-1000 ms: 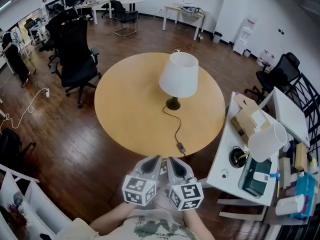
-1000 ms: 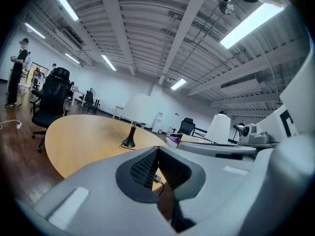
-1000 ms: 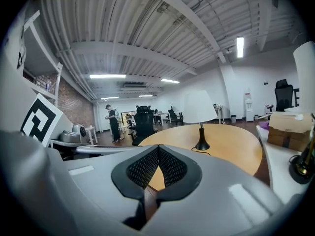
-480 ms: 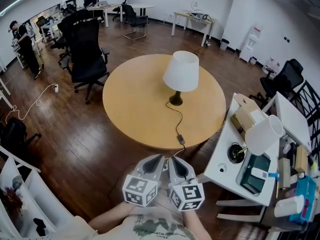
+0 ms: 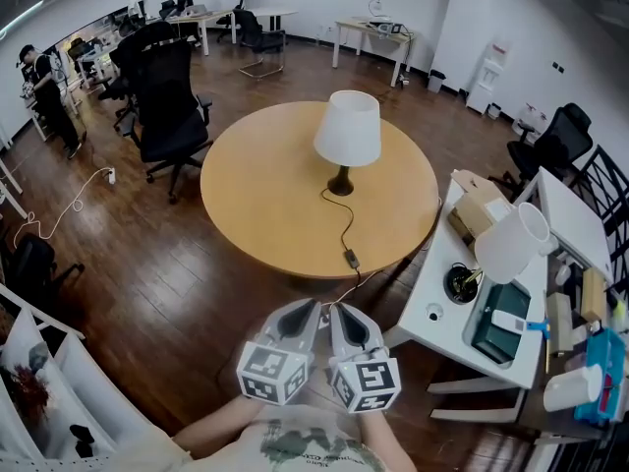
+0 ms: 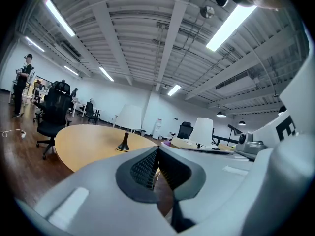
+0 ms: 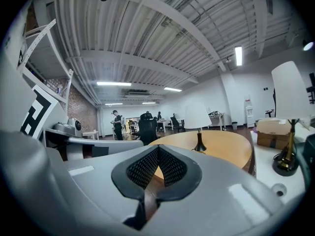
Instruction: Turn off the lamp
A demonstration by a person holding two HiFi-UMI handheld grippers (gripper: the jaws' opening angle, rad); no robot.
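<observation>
**Lamp (image 5: pixel 347 131) slips up the frame; both grippers shut, well short of the switch**

The lamp stands upright near the middle of the round table (image 5: pixel 246 195); its cord (image 5: pixel 344 226) trails toward me to an inline switch (image 5: pixel 349 258) lying by the near edge. Over the last second, lamp and table have slid up my head view and shrunk a little; more of the office beyond has come into sight. The left hand-held gripper (image 5: pixel 305 308) and the right hand-held gripper (image 5: pixel 340 311) sit side by side at the bottom of that view, as they did a second ago. Each has its jaws pressed together with nothing between them. I judge the shift has brought neither gripper to the switch; both are well apart from it and from the lamp. Whether the bulb burns I cannot tell; the shade reads plain white under the ceiling lights, so the scene fits a lamp that is lit as well as one already dark.

On the white table (image 5: pixel 432 327) to my right, a cardboard box (image 5: pixel 479 212) shows none of its contents; a dark green tray (image 5: pixel 499 334) holds a white item with a blue end; a second lamp (image 5: pixel 511 244) stands between them.
</observation>
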